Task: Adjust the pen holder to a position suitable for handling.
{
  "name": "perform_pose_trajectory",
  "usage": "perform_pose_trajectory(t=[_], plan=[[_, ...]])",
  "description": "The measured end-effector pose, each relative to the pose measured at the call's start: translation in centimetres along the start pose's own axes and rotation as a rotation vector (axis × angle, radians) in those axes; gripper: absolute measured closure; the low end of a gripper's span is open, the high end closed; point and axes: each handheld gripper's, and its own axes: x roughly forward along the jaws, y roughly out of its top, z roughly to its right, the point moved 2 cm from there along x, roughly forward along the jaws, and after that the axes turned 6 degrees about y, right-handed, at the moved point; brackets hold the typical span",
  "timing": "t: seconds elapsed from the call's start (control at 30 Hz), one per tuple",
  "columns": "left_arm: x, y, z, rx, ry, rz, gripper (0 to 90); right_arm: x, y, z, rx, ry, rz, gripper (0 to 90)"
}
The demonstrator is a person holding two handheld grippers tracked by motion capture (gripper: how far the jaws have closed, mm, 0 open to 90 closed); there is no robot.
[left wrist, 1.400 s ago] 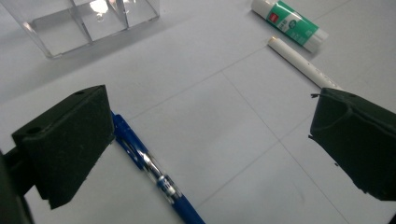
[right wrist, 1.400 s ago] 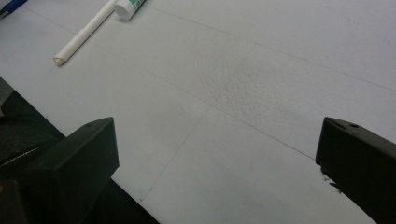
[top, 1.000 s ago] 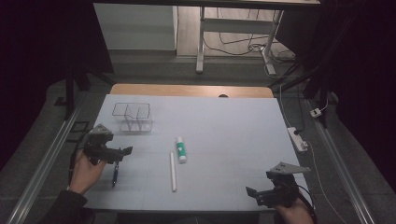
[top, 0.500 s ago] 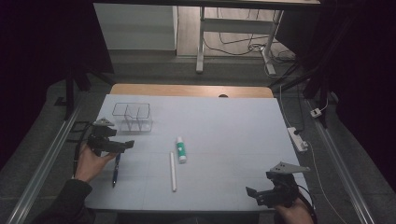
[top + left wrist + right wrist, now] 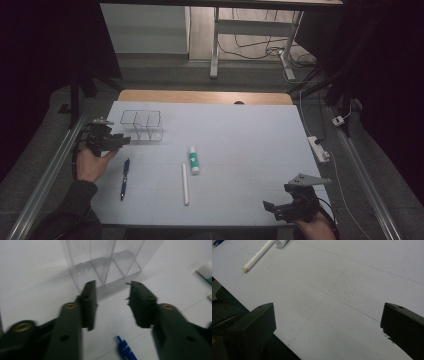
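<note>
R hand-held gripper [image 5: 280, 209] at near-right edge of the worktop [image 5: 240, 145], black hard plastic w/ grey three-cornered plate on top; jaws wide apart, blocky matte pads, nothing btwn them, just bare surface below. Worktop = pale, matte sheet w/ faint grid lines, slightly pebbled texture close up in right gripper view.

Mid-worktop: thin white stick [image 5: 185, 183], long plain cylinder, hollow-looking end in right gripper view [image 5: 258, 255], lying flat. Just beyond it, close but can't tell if touching, a short white tube [image 5: 193, 160] w/ green label, also flat.

Left of those: blue pen [image 5: 123, 178], slim, glossy plastic, lying lengthwise near-to-far; its tip end shows low in left gripper view [image 5: 126, 350], below the gap btwn the jaws, not gripped.

L hand-held gripper [image 5: 116, 141] held by a hand at left edge, black, ribbed inner pads; jaws have just been closing, now partly open w/ a clear gap, nothing held. It points at clear box [image 5: 141, 125], a see-thru hard plastic organiser w/ thin straight walls + inner dividers, upright at far-left of worktop, just ahead of jaw tips, not touching
</note>
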Motion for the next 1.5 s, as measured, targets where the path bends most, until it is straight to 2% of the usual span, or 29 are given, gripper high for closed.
perform_pose_trajectory(t=[0.1, 0.17, 0.27, 0.43, 0.6, 0.8, 0.9, 1.13, 1.2, 1.4, 1.5], plan=[[0.3, 0.3, -0.6, 0.011, 0.034, -0.01, 79.3, 0.0, 0.0, 0.0, 0.001, 0.0, -0.002, 0.0], [0.4, 0.6, -1.0, 0.015, 0.074, -0.021, 88.8, 0.0, 0.0, 0.0, -0.001, -0.002, -0.002, 0.0], [0.8, 0.9, -1.8, 0.009, 0.097, -0.029, 89.2, 0.0, 0.0, 0.0, -0.001, -0.002, -0.004, 0.0], [1.8, 1.3, -3.3, -0.037, 0.134, -0.045, 89.3, 0.1, 0.0, 0.0, 0.001, -0.002, -0.004, 0.0], [2.8, 1.8, -4.2, -0.055, 0.165, -0.065, 89.2, 0.1, 0.0, 0.0, 0.002, -0.001, -0.011, 0.0], [3.6, 2.6, -4.9, -0.079, 0.173, -0.056, 89.2, 0.1, 0.0, 0.0, 0.004, -0.001, -0.011, 0.0], [4.1, 2.9, -5.1, -0.086, 0.157, -0.05, 89.2, 0.1, 0.0, 0.1, 0.006, -0.003, -0.011, 1.5], [5.4, 3.8, -4.6, -0.044, 0.168, -0.057, 89.2, 0.1, 0.0, 0.0, 0.005, -0.005, -0.015, 2.0], [5.6, 4.0, -4.5, -0.045, 0.164, -0.055, 89.3, 0.1, 0.0, 0.0, 0.006, -0.005, -0.017, 2.0], [5.8, 4.0, -4.3, -0.052, 0.131, -0.048, 89.3, 0.1, 0.0, 0.0, 0.007, -0.004, -0.014, 2.0], [5.9, 4.1, -3.9, -0.037, 0.117, -0.052, 89.3, 0.1, 0.0, 0.0, 0.004, -0.003, -0.017, 2.0]])
